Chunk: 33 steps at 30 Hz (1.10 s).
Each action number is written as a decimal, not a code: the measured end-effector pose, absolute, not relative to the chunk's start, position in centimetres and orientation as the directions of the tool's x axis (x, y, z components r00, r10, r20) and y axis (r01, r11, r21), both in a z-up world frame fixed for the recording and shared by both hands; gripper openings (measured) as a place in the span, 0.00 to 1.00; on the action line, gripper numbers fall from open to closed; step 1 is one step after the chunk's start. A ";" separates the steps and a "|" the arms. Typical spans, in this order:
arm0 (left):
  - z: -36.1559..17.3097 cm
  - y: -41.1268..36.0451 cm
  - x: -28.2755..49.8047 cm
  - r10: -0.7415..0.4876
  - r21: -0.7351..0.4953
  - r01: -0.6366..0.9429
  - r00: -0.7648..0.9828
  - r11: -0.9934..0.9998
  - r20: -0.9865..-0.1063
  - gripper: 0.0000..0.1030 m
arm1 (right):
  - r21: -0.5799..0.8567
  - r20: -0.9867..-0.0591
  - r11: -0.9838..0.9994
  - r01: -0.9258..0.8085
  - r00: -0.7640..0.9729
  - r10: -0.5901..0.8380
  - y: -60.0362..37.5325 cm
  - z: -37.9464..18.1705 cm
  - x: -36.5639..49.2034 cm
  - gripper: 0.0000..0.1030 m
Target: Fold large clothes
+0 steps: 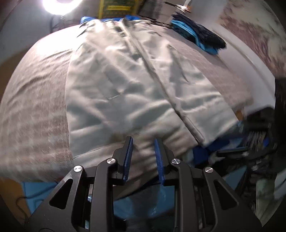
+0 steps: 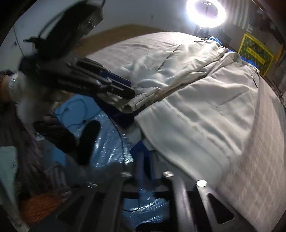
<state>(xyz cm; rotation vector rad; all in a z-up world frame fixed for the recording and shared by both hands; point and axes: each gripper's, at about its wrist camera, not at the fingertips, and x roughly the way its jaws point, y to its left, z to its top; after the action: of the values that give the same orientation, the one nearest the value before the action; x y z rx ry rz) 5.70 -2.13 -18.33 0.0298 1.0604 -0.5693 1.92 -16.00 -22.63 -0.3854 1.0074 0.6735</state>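
Observation:
A large pale grey garment [image 1: 125, 85] lies spread flat on a grey bed cover [image 1: 35, 100], with a seam running down its middle. In the left wrist view my left gripper [image 1: 143, 141] has its blue pads [image 1: 127, 157] closed on the garment's near hem, cloth bunched between them. The right wrist view shows that left gripper [image 2: 131, 93] from the side, holding the hem corner lifted. My right gripper [image 2: 146, 155] is blurred at the garment's [image 2: 196, 116] other near corner. Whether its pads press the cloth there is unclear. It also shows as a dark shape [image 1: 232, 151] at the right of the left wrist view.
A ring light [image 2: 205, 12] glares beyond the bed's far end. Folded blue and dark clothes [image 1: 196, 37] sit at the far right of the bed. Blue plastic sheeting [image 2: 100, 141] covers the floor by the near edge. A person's dark sleeve [image 2: 59, 41] fills the upper left.

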 end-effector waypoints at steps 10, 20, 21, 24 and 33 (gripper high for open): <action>-17.0 7.2 6.6 -0.449 -0.422 0.157 0.396 0.893 -0.801 0.49 | 0.372 -0.780 0.875 -0.309 0.407 0.475 -28.7 -19.7 5.7 0.56; -21.5 9.4 6.9 -0.559 -0.577 0.000 0.250 0.816 -0.791 0.49 | 0.516 -0.797 0.821 -0.244 0.215 0.565 -27.2 -24.6 8.9 0.30; -21.5 9.1 6.9 -0.558 -0.574 0.011 0.246 0.819 -0.792 0.49 | 0.490 -0.811 0.834 -0.253 0.217 0.542 -27.0 -24.8 8.6 0.28; -21.9 8.6 7.2 -0.571 -0.581 0.021 0.221 0.813 -0.791 0.49 | 0.446 -0.840 0.852 -0.275 0.198 0.504 -26.6 -25.2 8.2 0.26; -22.9 8.1 7.9 -0.641 -0.652 -0.008 0.175 0.758 -0.748 0.40 | 0.593 -0.764 0.770 -0.238 0.137 0.631 -27.7 -25.8 9.1 0.53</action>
<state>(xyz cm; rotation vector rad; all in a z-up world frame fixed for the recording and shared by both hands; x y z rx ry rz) 7.89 8.12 -22.90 -0.5946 1.3350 -0.4873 9.11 -27.73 -25.79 0.3678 1.2892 0.6490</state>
